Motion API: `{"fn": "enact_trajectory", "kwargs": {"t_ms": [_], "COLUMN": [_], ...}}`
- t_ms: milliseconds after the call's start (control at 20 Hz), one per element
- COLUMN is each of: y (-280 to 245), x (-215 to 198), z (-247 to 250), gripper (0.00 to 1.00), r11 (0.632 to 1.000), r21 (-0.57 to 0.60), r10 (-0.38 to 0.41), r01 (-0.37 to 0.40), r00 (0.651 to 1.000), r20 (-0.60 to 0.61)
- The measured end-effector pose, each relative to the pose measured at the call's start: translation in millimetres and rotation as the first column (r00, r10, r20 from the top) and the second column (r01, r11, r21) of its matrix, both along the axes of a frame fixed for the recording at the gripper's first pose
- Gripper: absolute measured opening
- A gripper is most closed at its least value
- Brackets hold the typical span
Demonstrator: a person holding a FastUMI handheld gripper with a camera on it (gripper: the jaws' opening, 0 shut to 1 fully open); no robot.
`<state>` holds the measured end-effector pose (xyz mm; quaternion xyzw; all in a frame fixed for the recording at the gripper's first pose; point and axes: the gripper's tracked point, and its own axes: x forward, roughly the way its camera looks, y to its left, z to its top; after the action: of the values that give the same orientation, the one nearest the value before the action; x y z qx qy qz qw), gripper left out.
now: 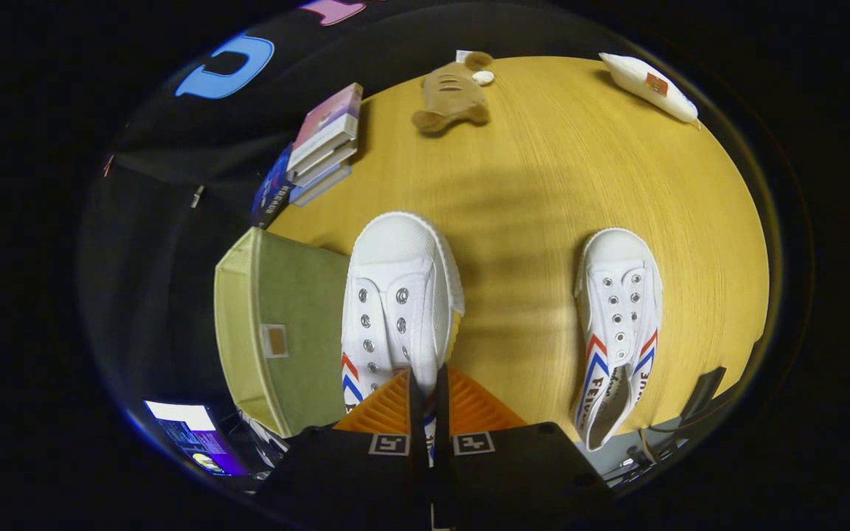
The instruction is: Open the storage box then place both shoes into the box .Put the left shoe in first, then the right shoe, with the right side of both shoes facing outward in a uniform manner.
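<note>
Being carried toward the open storage box (pixel 277 324), the left shoe (pixel 395 295) is being pinched in the nearly closed claw (pixel 429 402); lowering inside is being called for next.

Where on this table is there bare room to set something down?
The widest bare wood lies between the two shoes, the held shoe and the right-hand shoe, running up to the plush toy and white pouch. It is crowded around the green box and books. The gripper is shut on the held shoe.

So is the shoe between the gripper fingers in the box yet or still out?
Out. The gripped shoe hangs beside the green box, above the table; the gripper is shut on its heel.
</note>
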<state>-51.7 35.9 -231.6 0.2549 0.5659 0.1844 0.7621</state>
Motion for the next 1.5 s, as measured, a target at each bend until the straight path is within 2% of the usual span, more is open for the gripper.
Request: {"fn": "enact_trajectory", "kwargs": {"t_ms": [300,500,750,950,1150,1500], "y": [81.9,153.5,226.6,253.5,259.3,291.7], "x": [8.9,5.2,-7.3,-11.0,-2.0,2.7], "z": [105.3,138.3,104.7,62.3,19.5,-23.6], "gripper": [0.06,0.06,0.07,0.07,0.07,0.07], "r11": [0.99,0.975,0.975,0.979,0.978,0.969], "r21": [0.13,0.195,0.111,0.062,-0.067,-0.153], "r10": [0.039,0.084,0.187,0.196,0.189,0.172], "r01": [-0.053,-0.106,-0.191,-0.192,-0.196,-0.195], "r00": [0.993,0.989,0.981,0.978,0.976,0.973], "r20": [0.113,0.118,0.044,-0.068,-0.105,-0.152]}}
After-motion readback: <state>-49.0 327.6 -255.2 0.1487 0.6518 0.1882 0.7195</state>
